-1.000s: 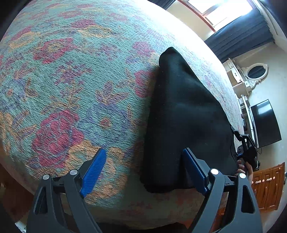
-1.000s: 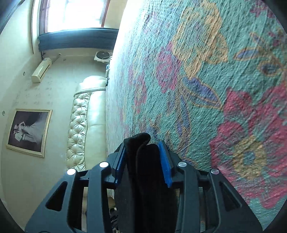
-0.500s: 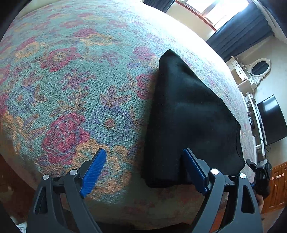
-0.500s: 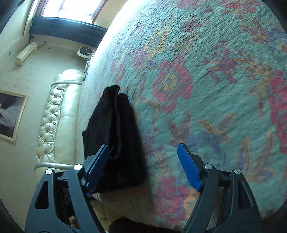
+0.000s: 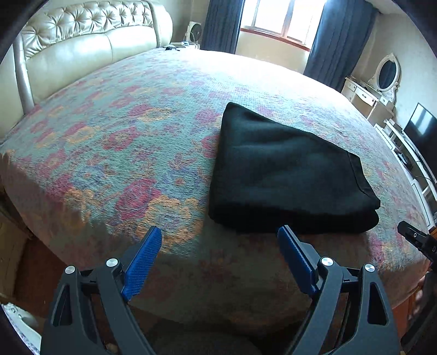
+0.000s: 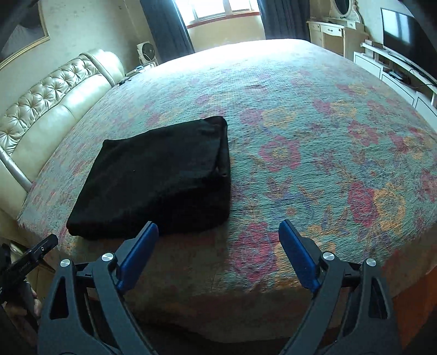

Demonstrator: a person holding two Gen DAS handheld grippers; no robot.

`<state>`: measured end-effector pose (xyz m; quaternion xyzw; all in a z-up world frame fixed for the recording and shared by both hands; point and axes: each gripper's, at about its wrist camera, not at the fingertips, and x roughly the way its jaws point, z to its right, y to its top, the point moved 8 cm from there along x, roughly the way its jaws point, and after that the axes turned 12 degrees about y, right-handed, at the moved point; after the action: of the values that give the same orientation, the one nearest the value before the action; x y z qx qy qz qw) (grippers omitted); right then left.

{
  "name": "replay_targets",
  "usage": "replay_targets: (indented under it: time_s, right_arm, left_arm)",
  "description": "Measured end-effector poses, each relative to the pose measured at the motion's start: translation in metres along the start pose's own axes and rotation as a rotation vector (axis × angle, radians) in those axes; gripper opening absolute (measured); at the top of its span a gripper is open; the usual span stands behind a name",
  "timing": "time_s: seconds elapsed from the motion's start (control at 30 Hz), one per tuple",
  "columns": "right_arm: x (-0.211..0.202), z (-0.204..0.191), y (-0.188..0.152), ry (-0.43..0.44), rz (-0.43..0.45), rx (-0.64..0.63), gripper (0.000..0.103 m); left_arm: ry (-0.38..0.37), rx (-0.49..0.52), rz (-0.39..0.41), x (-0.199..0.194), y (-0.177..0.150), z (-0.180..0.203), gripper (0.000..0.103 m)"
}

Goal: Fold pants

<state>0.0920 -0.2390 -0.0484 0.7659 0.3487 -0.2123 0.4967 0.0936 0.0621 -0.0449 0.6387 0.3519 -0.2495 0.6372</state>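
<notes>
The black pants [image 5: 284,174] lie folded into a thick rectangle near the front edge of the flowered bed [image 5: 131,142]. In the right wrist view the same pants [image 6: 161,177] sit to the left of centre. My left gripper [image 5: 220,244] hangs open above the bed's front edge, just short of the fold, with nothing between its blue pads. My right gripper [image 6: 218,240] is still opening its jaws, wide apart and empty, with its left pad near the pants' front right corner. Each gripper's tip shows at the edge of the other's view.
A cream tufted headboard [image 5: 82,35] stands along the bed's left side. A window with dark curtains [image 5: 281,19] is at the far end. A dressing table with an oval mirror [image 5: 382,79] and a TV [image 6: 401,30] on a white cabinet line the right wall.
My right gripper let go of the pants' folded edge, opened and pulled back and up as it rolled upright. My left gripper also drew back and up, and stayed open. The pants now lie flat.
</notes>
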Motion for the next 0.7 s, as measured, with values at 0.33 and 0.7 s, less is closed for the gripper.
replay_targets:
  time_s: [0.33,0.7]
  right_arm:
    - [0.001,-0.03,-0.007,-0.026,0.037,-0.146,0.09]
    - [0.013,-0.022,-0.013,-0.035,0.017,-0.141,0.09]
  left_arm:
    - [0.012,0.041,0.049,-0.007,-0.003,0.013,0.085]
    - [0.041,0.052,0.046,-0.007,-0.012,0.015,0.085]
